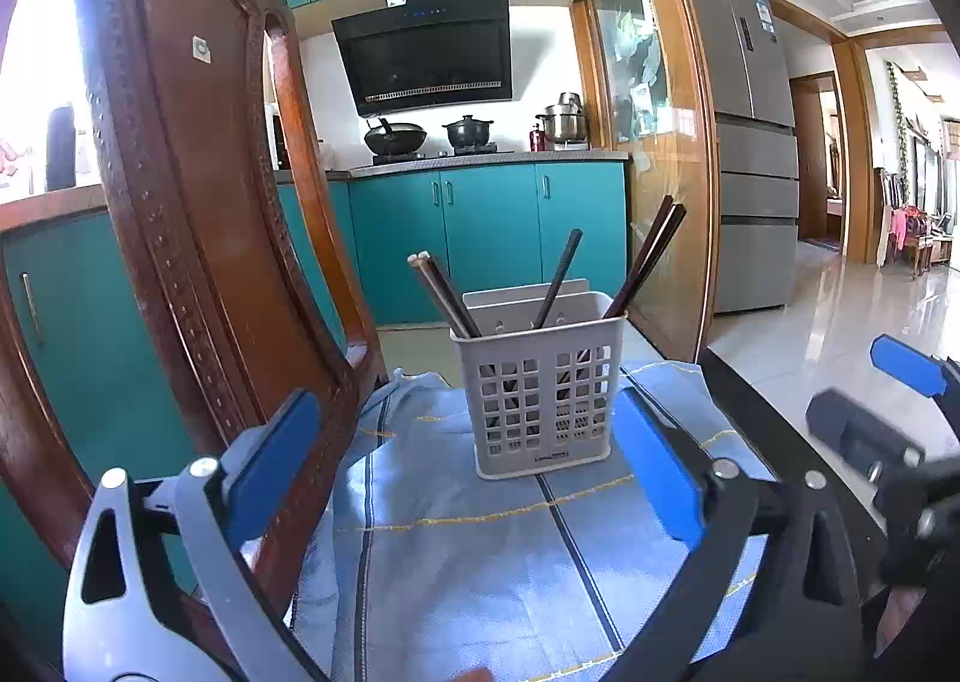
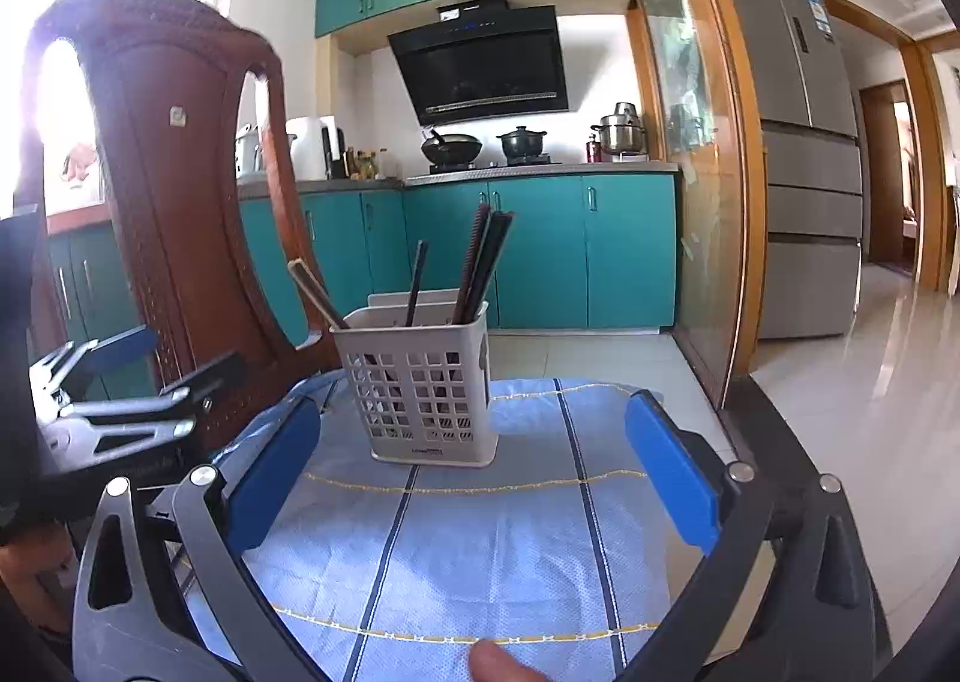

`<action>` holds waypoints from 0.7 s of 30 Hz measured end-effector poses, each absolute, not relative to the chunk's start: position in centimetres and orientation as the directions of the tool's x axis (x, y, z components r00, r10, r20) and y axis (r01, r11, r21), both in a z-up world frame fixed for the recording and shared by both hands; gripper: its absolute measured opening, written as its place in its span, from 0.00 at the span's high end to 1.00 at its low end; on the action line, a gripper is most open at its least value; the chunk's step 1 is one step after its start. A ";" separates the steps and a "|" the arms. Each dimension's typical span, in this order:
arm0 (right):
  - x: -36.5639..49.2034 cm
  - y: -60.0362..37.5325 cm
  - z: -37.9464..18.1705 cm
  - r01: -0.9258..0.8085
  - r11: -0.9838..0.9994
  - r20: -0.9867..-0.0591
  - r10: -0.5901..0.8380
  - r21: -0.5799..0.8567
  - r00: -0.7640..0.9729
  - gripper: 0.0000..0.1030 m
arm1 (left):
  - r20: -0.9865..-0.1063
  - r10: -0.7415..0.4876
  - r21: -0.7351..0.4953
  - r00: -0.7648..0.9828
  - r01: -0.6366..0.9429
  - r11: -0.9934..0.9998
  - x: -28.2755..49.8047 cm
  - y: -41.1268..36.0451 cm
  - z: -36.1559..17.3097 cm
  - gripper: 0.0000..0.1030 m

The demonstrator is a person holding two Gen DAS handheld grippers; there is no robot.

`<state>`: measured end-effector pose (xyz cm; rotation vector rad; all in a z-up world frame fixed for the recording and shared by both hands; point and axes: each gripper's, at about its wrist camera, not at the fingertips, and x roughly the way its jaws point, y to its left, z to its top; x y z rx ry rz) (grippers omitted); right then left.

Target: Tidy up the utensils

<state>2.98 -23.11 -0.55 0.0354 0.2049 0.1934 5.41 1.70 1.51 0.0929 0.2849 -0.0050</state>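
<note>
A white perforated utensil holder stands upright on a blue striped cloth. Several dark chopsticks lean in it, some against its left side and some against its right. My left gripper is open just in front of the holder, its blue pads wide apart with nothing between them. My right gripper is also open and empty, facing the holder from slightly to the right. Each gripper shows at the edge of the other's view, the right one and the left one.
A carved wooden chair back rises close on the left, beside the left gripper. A glass sliding door stands behind the holder on the right. Teal kitchen cabinets and a grey fridge are farther off. A fingertip shows at the bottom edge.
</note>
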 end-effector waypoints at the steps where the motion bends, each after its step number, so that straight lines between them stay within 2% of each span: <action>1: 2.9 -23.2 -0.5 -0.183 0.982 -0.196 0.190 0.056 0.962 0.03 | -0.280 0.004 0.088 0.960 0.021 0.996 5.3 1.7 1.4 0.04; 21: 3.1 -22.0 -0.8 -0.148 0.988 -0.189 0.137 -0.044 0.972 0.03 | -0.283 -0.022 0.055 0.959 0.039 0.998 4.8 2.4 0.7 0.04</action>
